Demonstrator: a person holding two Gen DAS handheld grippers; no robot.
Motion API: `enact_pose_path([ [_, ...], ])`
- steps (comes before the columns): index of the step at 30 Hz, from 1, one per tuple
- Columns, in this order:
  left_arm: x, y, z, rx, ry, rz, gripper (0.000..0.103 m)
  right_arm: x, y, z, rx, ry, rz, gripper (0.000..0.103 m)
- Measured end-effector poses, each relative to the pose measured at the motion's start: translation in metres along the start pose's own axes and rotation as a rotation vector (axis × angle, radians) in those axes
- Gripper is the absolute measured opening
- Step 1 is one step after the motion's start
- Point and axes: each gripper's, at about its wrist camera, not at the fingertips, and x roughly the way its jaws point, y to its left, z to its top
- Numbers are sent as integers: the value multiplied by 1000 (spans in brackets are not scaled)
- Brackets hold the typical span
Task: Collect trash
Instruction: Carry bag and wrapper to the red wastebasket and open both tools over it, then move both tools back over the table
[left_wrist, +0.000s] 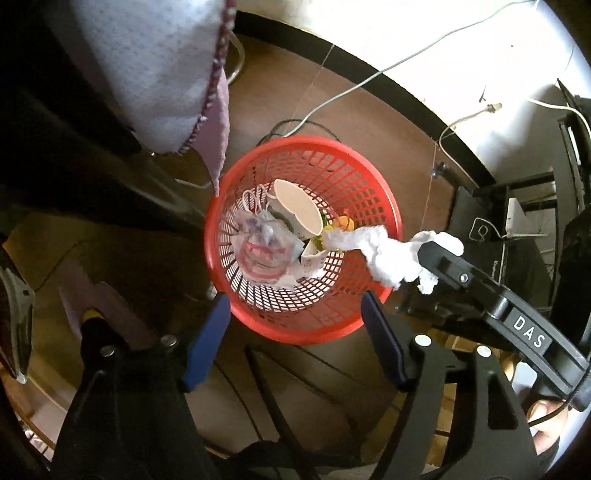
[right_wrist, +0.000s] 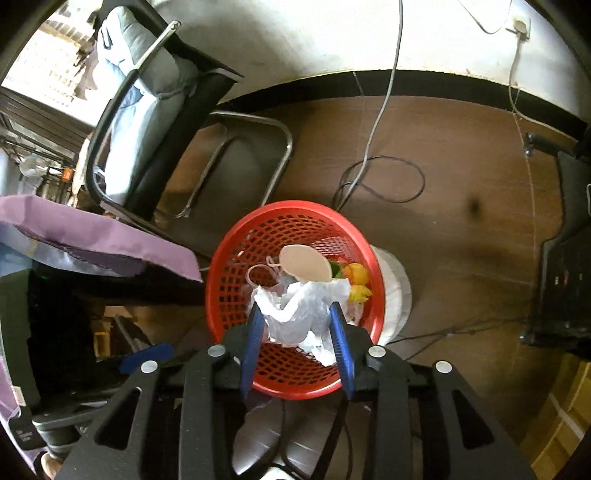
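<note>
A red mesh basket stands on the brown floor, seen from above in both views. It holds a paper cup, a clear plastic wrapper, a small carton and yellow scraps. My right gripper is shut on a crumpled white tissue and holds it over the basket. In the left wrist view that gripper reaches in from the right with the tissue over the rim. My left gripper is open and empty above the basket's near side.
A table edge with purple cloth lies left of the basket. A black chair stands behind it. Cables trail on the floor by the white wall. Black equipment stands at right.
</note>
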Motion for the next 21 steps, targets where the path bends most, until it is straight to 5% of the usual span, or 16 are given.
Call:
enact_pose_path([
  [6,-15,3,-7,-18,-2,-15,75,-7,3,-2,7,-4,59,39],
  [8,-22,3,-11,-27,-16,-24,77,-10,2,-1,45,-21,92,62],
  [10,-27,5,-18,-29,-30,-24,80,-12,1,-1,85,-42,99,73],
  [21,-45,-1,-50,25,-56,25,80,-52,23,-4,-20,-113,-63,73],
])
